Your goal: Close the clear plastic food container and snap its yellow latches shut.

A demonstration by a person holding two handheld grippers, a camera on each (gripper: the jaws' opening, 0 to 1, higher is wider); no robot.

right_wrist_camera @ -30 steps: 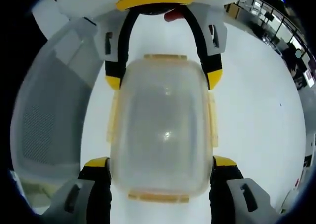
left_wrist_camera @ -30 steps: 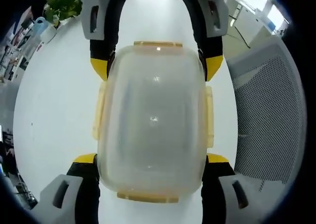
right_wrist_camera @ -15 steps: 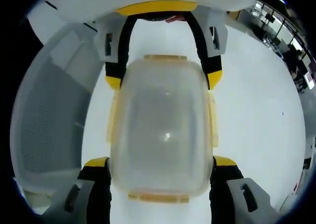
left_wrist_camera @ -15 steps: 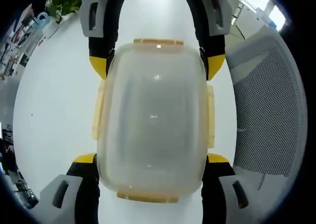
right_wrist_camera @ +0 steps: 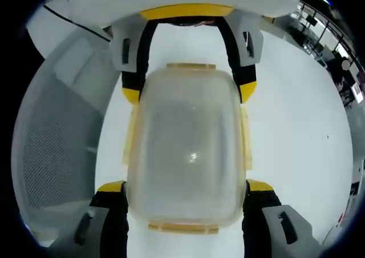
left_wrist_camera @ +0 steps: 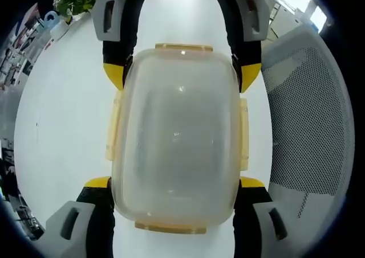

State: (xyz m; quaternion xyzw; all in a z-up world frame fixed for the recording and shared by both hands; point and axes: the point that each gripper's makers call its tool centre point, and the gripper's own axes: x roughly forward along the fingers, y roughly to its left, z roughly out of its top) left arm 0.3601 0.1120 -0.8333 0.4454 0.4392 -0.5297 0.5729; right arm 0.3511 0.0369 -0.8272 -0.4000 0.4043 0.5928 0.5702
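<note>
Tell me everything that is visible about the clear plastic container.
The clear plastic container is a cloudy, translucent rounded rectangle with pale yellow latches on all four sides. It seems empty. It sits over a white table. The left hand-held gripper holds one end between its jaws and the right hand-held gripper holds the opposite end. Whether the latches are snapped shut cannot be told.

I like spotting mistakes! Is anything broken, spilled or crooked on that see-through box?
Nothing stands out. The clear container sits straight between both grippers, the left gripper and the right gripper, looks empty, uncracked, with yellow latches along its edges.
</note>
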